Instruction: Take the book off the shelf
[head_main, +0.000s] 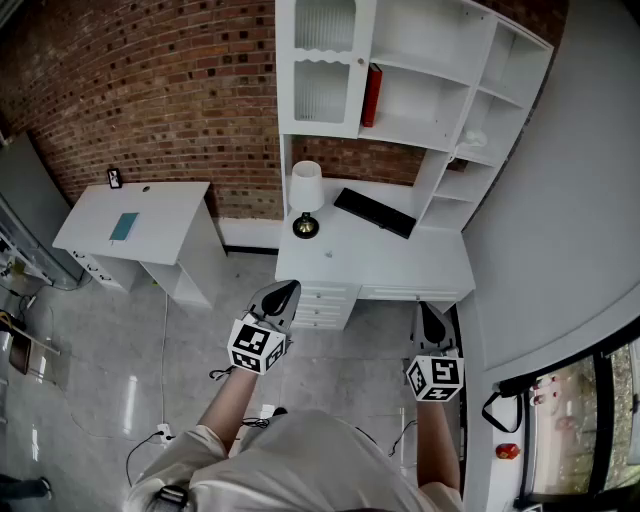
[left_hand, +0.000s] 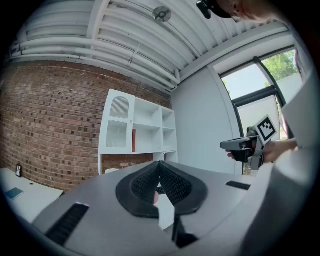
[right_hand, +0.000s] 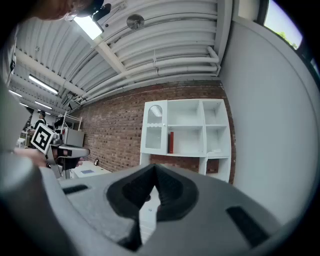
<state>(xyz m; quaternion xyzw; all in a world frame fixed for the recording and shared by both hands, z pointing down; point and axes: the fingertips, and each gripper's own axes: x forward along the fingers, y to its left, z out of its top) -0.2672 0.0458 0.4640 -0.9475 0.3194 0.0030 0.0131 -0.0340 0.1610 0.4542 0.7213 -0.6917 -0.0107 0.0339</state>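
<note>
Closest to the head camera, the person's pale shirt (head_main: 300, 465) is seen at the lower edge, with both forearms stretched forward. The left gripper (head_main: 285, 291) and the right gripper (head_main: 430, 316) are held level and side by side over the grey floor (head_main: 100, 350), short of the white desk (head_main: 400, 262). In each gripper view the two black pads are seen pressed together at their tips, and nothing is pinched between them.

The red book (head_main: 372, 95) is found well apart from both grippers, ahead of them and higher up. It stands upright in the white shelf unit (head_main: 440, 75) mounted over the desk. It is lodged in an open middle compartment, against that compartment's left wall, just beside the ribbed-glass cabinet door (head_main: 323, 90). Nothing else is seen in the book's compartment. A small pale thing (head_main: 471, 141), too small to be named, is seen in a compartment further right.

On the desk, a white-shaded lamp (head_main: 306, 192) and a flat black object (head_main: 374, 212) are set below the shelves. A separate white side table (head_main: 160, 215) is placed to the left against the brick wall (head_main: 180, 90), and a teal item (head_main: 124, 226) is laid on it.
</note>
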